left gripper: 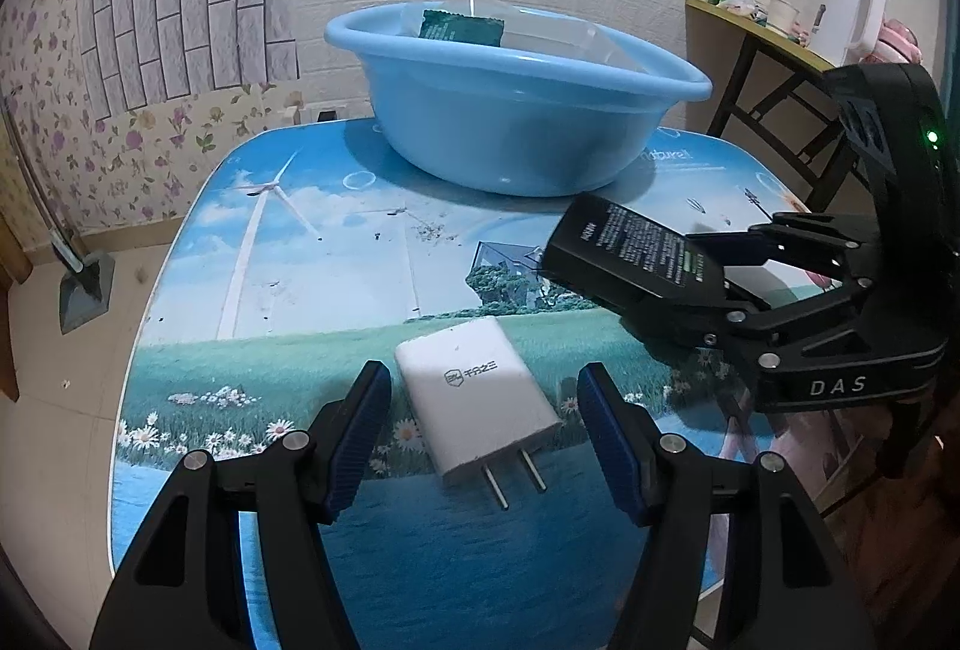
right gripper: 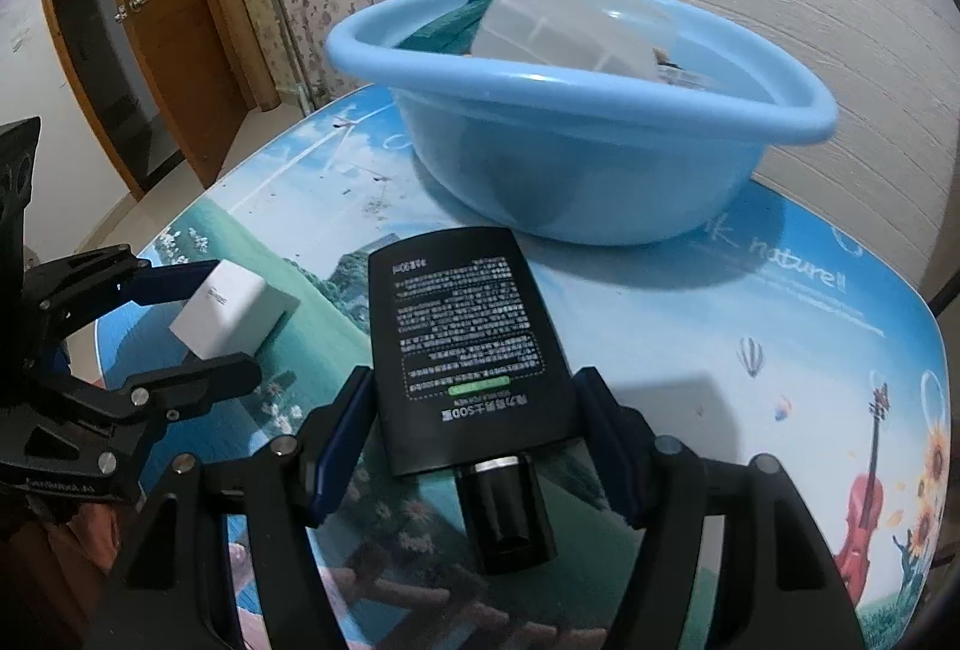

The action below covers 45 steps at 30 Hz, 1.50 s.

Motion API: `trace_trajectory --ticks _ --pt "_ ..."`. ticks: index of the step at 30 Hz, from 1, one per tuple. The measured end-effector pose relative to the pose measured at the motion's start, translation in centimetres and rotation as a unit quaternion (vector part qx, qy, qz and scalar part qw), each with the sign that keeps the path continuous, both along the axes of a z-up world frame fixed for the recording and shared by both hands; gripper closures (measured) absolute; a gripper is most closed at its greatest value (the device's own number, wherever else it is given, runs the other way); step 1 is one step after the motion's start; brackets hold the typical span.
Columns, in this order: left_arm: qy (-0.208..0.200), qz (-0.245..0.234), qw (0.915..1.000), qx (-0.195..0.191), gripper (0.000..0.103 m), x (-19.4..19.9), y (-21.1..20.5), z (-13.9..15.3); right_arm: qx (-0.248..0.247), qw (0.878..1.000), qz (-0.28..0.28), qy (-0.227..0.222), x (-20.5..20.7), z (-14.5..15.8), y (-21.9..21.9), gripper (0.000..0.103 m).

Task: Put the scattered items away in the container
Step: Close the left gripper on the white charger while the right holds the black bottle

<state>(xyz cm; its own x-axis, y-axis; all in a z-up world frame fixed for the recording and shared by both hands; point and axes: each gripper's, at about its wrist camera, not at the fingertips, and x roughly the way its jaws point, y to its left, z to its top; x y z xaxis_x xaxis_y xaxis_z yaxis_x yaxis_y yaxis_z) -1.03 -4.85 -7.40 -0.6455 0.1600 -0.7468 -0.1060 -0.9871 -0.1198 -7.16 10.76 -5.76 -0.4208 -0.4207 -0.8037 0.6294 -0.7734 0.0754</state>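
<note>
A white charger plug (left gripper: 477, 398) lies on the table between the open fingers of my left gripper (left gripper: 483, 413), prongs toward me; nothing touches it. My right gripper (right gripper: 474, 410) is shut on a flat black bottle (right gripper: 465, 344) with a black cap, held above the table; it also shows at the right of the left wrist view (left gripper: 630, 254). The light blue basin (left gripper: 510, 110) stands at the far side of the table and holds a clear plastic box (right gripper: 570, 29) and a green packet (left gripper: 462, 27). In the right wrist view the plug (right gripper: 231, 311) sits between the left gripper's fingers (right gripper: 180, 278).
The table (left gripper: 300, 254) has a printed landscape cover, with its left edge near the plug. A side table (left gripper: 774, 44) with a white kettle stands at the back right. A wooden door (right gripper: 168, 20) is at the far left, past open floor.
</note>
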Motion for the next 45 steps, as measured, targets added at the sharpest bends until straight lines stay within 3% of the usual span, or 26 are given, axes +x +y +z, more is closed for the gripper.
trace_trajectory --ticks 18,25,45 --pt "-0.002 0.002 1.0 0.0 0.039 -0.4 0.2 -0.4 0.002 0.999 -0.033 -0.001 0.5 0.1 2.1 0.037" --pt "0.0 0.005 1.0 -0.003 0.052 -0.3 0.2 -0.3 0.005 1.0 -0.031 0.002 0.6 0.1 2.0 0.037" --pt "0.005 0.002 1.0 -0.008 0.052 0.2 0.6 -0.4 0.018 0.999 -0.013 0.022 0.5 -0.1 1.2 0.035"
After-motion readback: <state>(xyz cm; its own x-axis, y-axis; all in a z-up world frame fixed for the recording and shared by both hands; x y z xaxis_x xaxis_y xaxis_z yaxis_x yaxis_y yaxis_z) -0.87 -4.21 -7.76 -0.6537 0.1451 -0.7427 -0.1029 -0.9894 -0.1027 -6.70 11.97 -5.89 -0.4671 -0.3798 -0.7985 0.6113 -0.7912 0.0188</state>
